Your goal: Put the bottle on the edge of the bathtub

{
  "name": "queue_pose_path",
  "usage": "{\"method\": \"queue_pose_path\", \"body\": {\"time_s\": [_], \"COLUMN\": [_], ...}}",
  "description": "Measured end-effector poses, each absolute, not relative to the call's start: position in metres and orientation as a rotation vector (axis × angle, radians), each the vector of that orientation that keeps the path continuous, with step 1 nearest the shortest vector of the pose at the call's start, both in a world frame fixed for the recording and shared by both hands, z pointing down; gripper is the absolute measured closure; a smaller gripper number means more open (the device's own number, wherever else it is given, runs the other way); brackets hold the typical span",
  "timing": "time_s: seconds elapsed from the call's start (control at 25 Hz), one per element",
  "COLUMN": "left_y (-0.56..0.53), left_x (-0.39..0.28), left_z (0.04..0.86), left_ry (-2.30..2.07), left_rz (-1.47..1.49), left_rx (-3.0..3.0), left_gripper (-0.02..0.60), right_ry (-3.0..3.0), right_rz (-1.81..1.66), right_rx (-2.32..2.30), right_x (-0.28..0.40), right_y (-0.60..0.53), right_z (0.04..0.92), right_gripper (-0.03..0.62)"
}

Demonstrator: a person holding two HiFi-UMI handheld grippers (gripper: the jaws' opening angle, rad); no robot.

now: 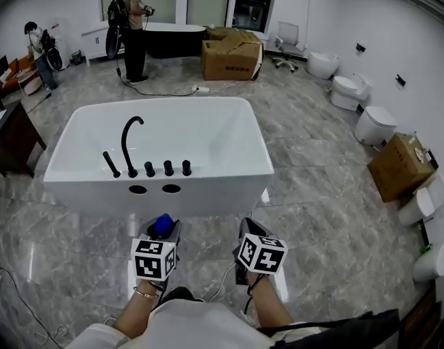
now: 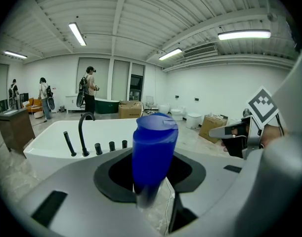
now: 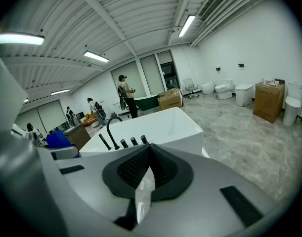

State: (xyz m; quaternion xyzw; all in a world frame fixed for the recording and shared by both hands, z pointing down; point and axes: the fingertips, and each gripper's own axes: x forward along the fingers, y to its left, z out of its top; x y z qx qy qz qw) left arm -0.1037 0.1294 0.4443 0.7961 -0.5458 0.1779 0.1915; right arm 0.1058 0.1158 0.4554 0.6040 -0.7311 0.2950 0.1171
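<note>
A blue bottle (image 1: 162,225) stands upright in my left gripper (image 1: 167,233), whose jaws are shut on its lower body. In the left gripper view the bottle (image 2: 153,149) fills the middle, cap up. The white bathtub (image 1: 222,184) lies just ahead of both grippers, its near rim carrying a black faucet (image 1: 128,145) and several black knobs. My right gripper (image 1: 251,229) hangs beside the left one, a little short of the tub's near wall. Its jaws (image 3: 147,158) are shut with nothing between them.
A dark cabinet (image 1: 11,138) stands left of the tub. Cardboard boxes (image 1: 231,57) (image 1: 398,167) and a row of toilets (image 1: 374,124) line the back and right. Two people (image 1: 132,27) stand far behind. A cable (image 1: 25,305) trails on the floor at lower left.
</note>
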Motion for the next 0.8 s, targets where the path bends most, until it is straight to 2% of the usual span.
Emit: {"method": "queue_pose_path", "body": {"time_s": [0.8], "left_y": [0.093], "left_x": [-0.095], "left_z": [0.441], "left_ry": [-1.506], "left_rz": [0.453], "left_rx": [2.28], "left_gripper": [0.422], "right_ry": [-2.112], "right_rz": [0.83], "right_rx": [1.835], "right_x": [0.127], "right_y": [0.1], "right_z": [0.448], "right_gripper": [0.568]}}
